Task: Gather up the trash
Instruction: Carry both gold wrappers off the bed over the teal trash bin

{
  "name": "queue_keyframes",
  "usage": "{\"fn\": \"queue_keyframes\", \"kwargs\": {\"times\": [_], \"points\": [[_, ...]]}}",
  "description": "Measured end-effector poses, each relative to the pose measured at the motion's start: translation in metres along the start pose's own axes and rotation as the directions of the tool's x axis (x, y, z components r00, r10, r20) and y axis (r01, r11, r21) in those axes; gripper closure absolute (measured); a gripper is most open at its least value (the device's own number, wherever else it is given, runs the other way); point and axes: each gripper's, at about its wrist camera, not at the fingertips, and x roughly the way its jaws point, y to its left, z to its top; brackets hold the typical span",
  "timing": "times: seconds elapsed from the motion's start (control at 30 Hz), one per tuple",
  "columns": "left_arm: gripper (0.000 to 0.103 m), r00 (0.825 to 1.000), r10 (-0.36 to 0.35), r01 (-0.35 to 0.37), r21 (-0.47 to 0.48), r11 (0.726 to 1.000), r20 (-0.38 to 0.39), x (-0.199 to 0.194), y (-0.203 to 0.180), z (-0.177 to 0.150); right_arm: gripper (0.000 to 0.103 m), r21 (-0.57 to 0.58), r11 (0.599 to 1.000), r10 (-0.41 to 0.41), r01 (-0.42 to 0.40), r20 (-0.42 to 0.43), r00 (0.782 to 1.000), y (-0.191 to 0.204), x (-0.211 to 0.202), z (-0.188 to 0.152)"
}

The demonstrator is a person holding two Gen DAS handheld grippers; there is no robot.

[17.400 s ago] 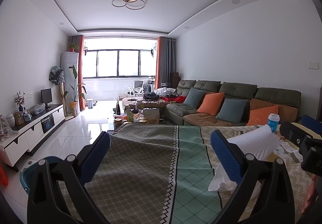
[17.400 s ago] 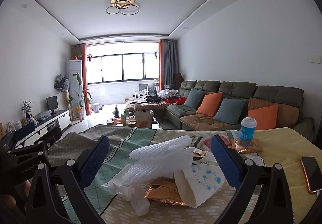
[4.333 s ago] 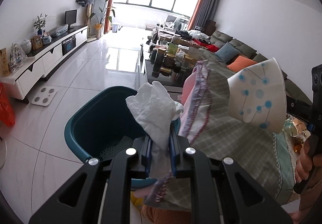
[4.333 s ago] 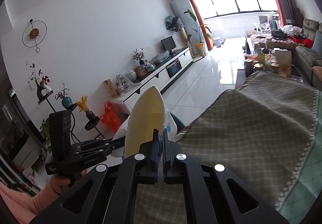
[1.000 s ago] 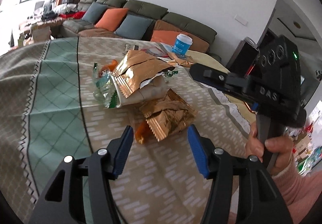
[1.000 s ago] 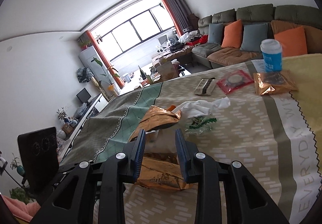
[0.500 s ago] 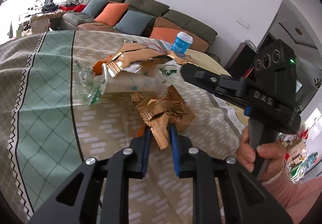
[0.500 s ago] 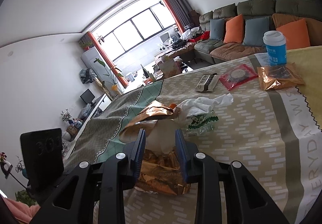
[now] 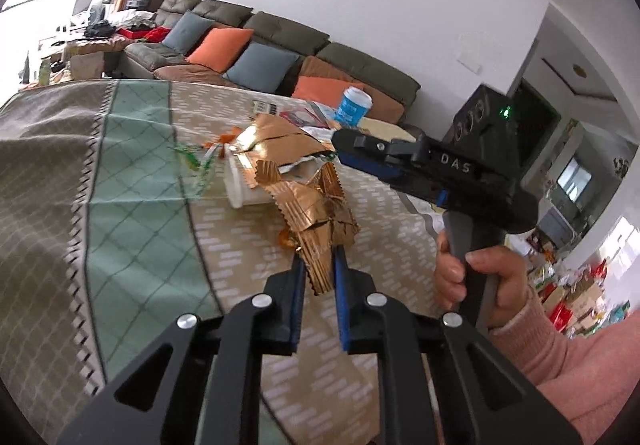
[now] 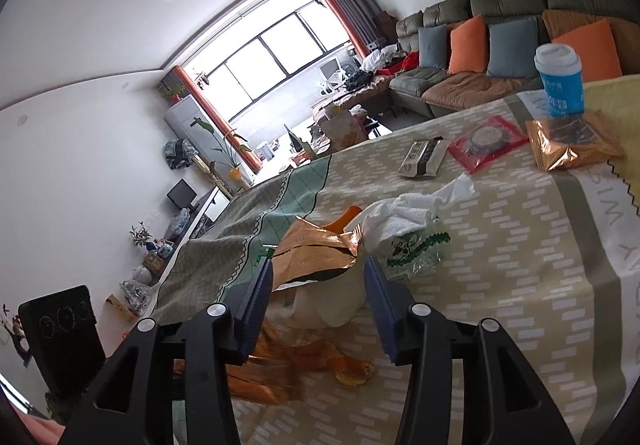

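Observation:
My left gripper (image 9: pixel 318 265) is shut on a crumpled gold foil snack wrapper (image 9: pixel 316 213) and holds it above the tablecloth. My right gripper (image 10: pixel 318 273) is closed around a white paper cup (image 10: pixel 328 305) with a second gold wrapper (image 10: pixel 316 249) stuffed in its mouth, and holds it off the cloth. In the left wrist view that cup (image 9: pixel 244 185) hangs under the right gripper (image 9: pixel 340 149). A crumpled white tissue (image 10: pixel 412 213) and a clear green-printed wrapper (image 10: pixel 416 249) lie just beyond the cup. Orange peel (image 10: pixel 352 365) lies below it.
Farther on the patterned tablecloth (image 10: pixel 520 265) lie a black-and-white packet (image 10: pixel 424 157), a red packet (image 10: pixel 486 143), another gold wrapper (image 10: pixel 572 145) and a blue cup with a white lid (image 10: pixel 560 83). A sofa (image 10: pixel 500 41) stands beyond the table.
My left gripper has closed on the gold wrapper and lifted it off the cloth. My right gripper has raised the cup with its wrapper, and its fingers stand wider around it.

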Motion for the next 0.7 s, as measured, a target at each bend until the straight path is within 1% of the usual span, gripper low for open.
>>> {"fn": "queue_keyframes", "kwargs": {"times": [0.1,0.23,0.3,0.37,0.43,0.57,0.7], "points": [[0.088,1.0,0.005,-0.005,-0.015,1.0,0.014,-0.012,0.007,-0.004,0.054,0.027,1.0,0.01,-0.01,-0.011,1.0,-0.002,0.006,0.0],[0.088,0.999,0.034,-0.033,-0.032,0.999,0.026,-0.024,0.015,-0.011,0.054,0.057,0.998,0.035,-0.034,-0.011,0.999,-0.002,0.01,0.001],[0.088,0.998,0.048,-0.047,-0.04,0.998,0.032,-0.029,0.02,-0.013,0.064,0.079,0.996,0.044,-0.043,-0.012,0.999,-0.003,0.013,0.002],[0.088,0.997,0.066,-0.064,-0.05,0.997,0.04,-0.035,0.024,-0.017,0.081,0.093,0.995,0.048,-0.046,-0.01,0.999,-0.004,0.014,0.002],[0.088,0.996,0.08,-0.077,-0.062,0.995,0.047,-0.041,0.029,-0.02,0.092,0.097,0.994,0.052,-0.051,-0.008,0.999,-0.003,0.014,0.002],[0.088,0.993,0.103,-0.098,-0.083,0.992,0.059,-0.051,0.038,-0.023,0.095,0.074,0.996,0.057,-0.057,0.004,0.998,0.005,0.01,0.002],[0.088,0.99,0.124,-0.116,-0.106,0.988,0.073,-0.062,0.045,-0.027,0.095,0.044,0.996,0.074,-0.075,0.029,0.997,0.016,0.001,0.005]]}}
